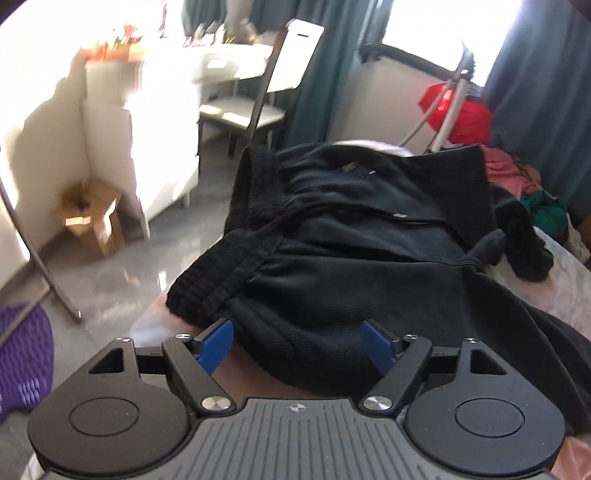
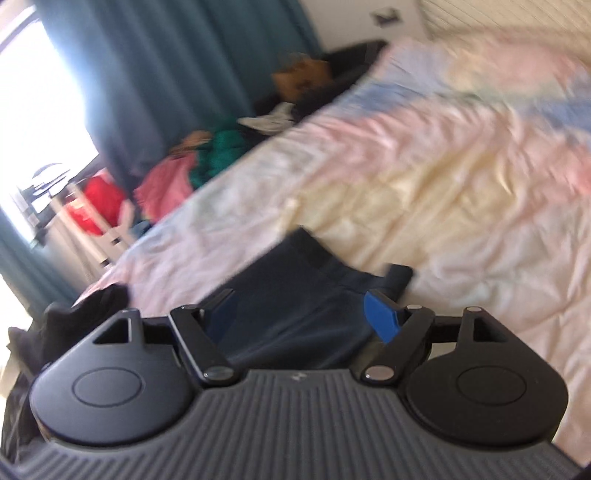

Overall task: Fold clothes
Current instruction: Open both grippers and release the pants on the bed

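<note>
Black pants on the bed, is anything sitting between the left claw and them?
Nothing visible. The left claw is open with the black pants directly ahead on the bed; fabric already lies between its blue fingers, not pinched.

Sunlight is pouring through a window point(image 1: 443, 22) flanked by teal curtains point(image 2: 166, 74). A grey chair point(image 1: 240, 114) is standing on the glossy grey floor point(image 1: 147, 266) beside a pastel-quilted bed point(image 2: 443, 184).

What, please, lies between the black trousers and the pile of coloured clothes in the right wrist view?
Only bare quilt lies between the black trousers and the coloured clothes, seen in the right wrist view.
</note>
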`<act>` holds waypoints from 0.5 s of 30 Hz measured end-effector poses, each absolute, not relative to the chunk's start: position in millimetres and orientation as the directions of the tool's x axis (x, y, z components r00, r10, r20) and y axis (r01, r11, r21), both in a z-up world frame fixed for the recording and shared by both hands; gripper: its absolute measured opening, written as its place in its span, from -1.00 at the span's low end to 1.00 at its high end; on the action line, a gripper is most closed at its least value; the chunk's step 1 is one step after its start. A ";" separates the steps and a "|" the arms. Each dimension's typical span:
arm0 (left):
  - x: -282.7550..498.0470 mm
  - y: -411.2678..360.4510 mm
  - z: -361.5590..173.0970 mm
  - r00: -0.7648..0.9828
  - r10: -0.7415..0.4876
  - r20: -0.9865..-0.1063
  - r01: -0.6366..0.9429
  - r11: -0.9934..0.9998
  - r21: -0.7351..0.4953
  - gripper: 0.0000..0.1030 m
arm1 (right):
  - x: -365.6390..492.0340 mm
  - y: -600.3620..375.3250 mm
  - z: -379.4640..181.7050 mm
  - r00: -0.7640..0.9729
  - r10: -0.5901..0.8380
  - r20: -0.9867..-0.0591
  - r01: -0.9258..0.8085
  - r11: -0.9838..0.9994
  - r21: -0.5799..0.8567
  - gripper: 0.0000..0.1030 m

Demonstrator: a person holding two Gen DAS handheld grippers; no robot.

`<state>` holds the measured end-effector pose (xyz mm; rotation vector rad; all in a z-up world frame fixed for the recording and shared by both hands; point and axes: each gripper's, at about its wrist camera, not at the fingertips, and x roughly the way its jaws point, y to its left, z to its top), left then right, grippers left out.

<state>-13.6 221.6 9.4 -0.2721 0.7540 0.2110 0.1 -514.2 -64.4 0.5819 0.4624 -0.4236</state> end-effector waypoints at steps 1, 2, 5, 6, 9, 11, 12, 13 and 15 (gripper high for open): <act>-14.2 212.1 13.3 0.728 0.086 -0.680 -0.263 0.951 -0.162 0.55 | 0.5 -504.2 -56.8 0.828 -0.231 -0.511 0.474 0.775 0.418 0.53; -14.3 202.2 17.2 0.743 0.079 -0.664 -0.242 0.958 -0.156 0.55 | 1.3 -492.6 -49.6 0.842 -0.207 -0.497 0.441 0.795 0.416 0.53; -15.6 173.0 28.6 0.788 0.053 -0.614 -0.184 0.971 -0.152 0.57 | 3.6 -451.5 -27.4 0.880 -0.128 -0.458 0.335 0.850 0.407 0.53; -15.4 163.5 31.2 0.798 0.039 -0.601 -0.163 0.975 -0.154 0.58 | 4.7 -436.5 -20.5 0.890 -0.102 -0.445 0.300 0.865 0.402 0.53; -9.7 134.1 35.5 0.817 -0.009 -0.577 -0.109 0.979 -0.169 0.58 | 8.9 -388.8 -5.9 0.913 -0.018 -0.407 0.196 0.896 0.400 0.53; -6.6 115.9 35.8 0.827 -0.034 -0.561 -0.075 0.983 -0.170 0.58 | 10.6 -358.9 -1.2 0.922 0.026 -0.387 0.140 0.909 0.393 0.52; -5.3 106.6 35.5 0.833 -0.041 -0.551 -0.059 0.985 -0.163 0.58 | 11.2 -344.7 -0.3 0.924 0.043 -0.379 0.116 0.915 0.387 0.51; -4.7 97.3 34.8 0.841 -0.047 -0.539 -0.044 0.987 -0.154 0.58 | 11.7 -330.5 0.5 0.927 0.060 -0.371 0.093 0.920 0.382 0.51; -4.9 82.7 31.4 0.858 -0.069 -0.509 -0.010 0.988 -0.152 0.58 | 12.8 -302.8 1.7 0.930 0.093 -0.357 0.049 0.928 0.370 0.51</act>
